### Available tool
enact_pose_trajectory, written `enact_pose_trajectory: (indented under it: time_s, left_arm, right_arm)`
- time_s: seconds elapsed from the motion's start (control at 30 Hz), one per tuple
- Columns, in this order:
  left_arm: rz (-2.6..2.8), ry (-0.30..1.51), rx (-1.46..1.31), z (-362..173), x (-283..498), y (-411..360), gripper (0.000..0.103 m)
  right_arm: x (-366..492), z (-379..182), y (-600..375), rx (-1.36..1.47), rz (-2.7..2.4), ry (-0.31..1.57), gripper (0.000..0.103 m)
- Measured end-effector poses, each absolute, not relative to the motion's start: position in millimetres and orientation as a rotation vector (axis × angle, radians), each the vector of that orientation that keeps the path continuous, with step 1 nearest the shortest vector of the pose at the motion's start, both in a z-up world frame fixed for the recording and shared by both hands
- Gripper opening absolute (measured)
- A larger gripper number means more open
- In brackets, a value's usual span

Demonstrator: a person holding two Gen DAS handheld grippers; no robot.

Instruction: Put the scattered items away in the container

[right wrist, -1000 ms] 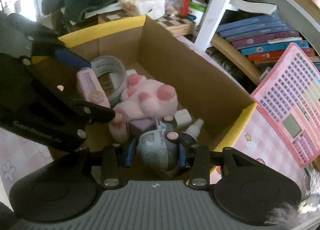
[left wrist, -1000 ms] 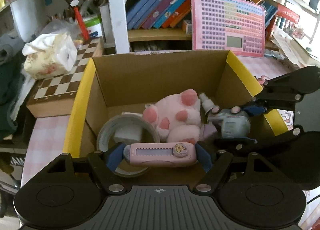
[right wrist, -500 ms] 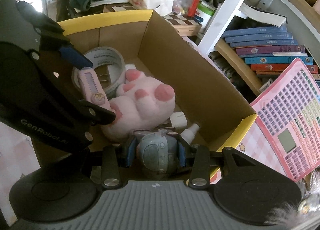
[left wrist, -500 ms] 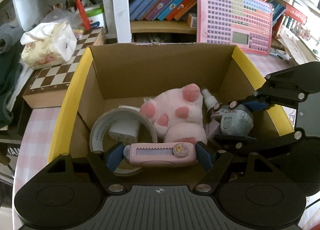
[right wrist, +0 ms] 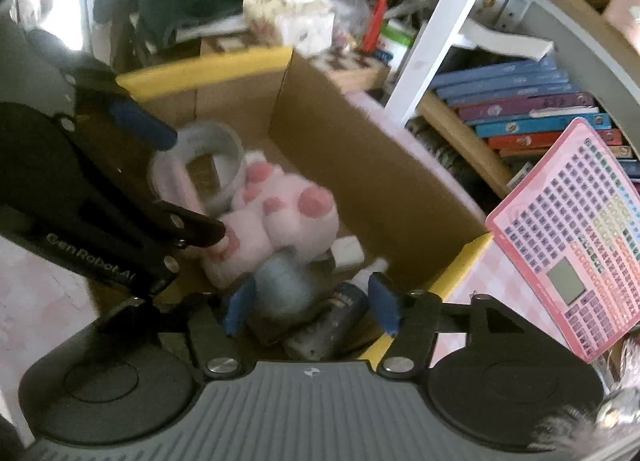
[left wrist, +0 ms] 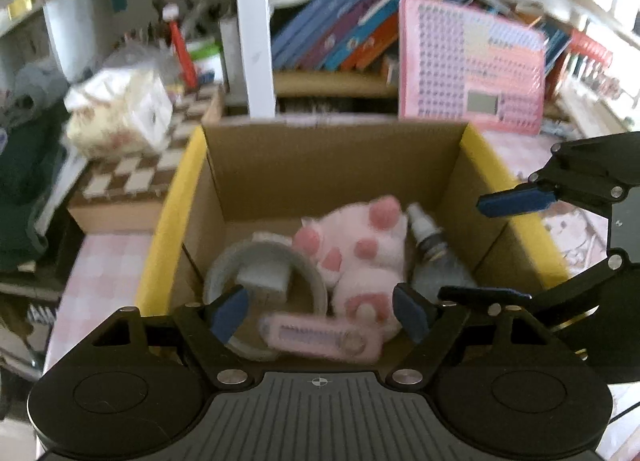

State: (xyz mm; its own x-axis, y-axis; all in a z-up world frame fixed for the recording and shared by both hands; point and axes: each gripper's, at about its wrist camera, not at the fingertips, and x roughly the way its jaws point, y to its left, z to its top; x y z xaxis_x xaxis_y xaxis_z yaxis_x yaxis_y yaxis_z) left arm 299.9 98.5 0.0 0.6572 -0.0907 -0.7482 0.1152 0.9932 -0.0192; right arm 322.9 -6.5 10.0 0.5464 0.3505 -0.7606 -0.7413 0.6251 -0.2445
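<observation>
Box: open cardboard, yellow-edged flaps.
Plush: pink paw, lying mid-box.
Tape roll: grey ring, lying beside plush.
Pink cutter: lying flat by tape.
Blue-grey toy: blurred, resting near the spray bottle.

Both views are motion-blurred. In the left wrist view the pink case is smeared, its markings unreadable, and the plush hides the box floor behind it. In the right wrist view the grey toy blurs to a blob; the keyboard toy is cut off at the right edge.
</observation>
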Motion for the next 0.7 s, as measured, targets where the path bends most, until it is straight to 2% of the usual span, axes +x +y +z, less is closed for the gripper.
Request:
enact_pose_trajectory:
  time_s: [0.27,0.7]
  left_arm:
    - [-0.146,0.706,0.003,36.3,262.1,102.4,0.085]
    - [-0.064,0.588,-0.050,61.5,171.0,119.0,0.086]
  right_arm:
    - [289.0,48.4,-23.0,-0.508,0.625,0.633,0.075]
    - [209.2,75.2,-45.5,-0.273,0.439,0.523,0.077]
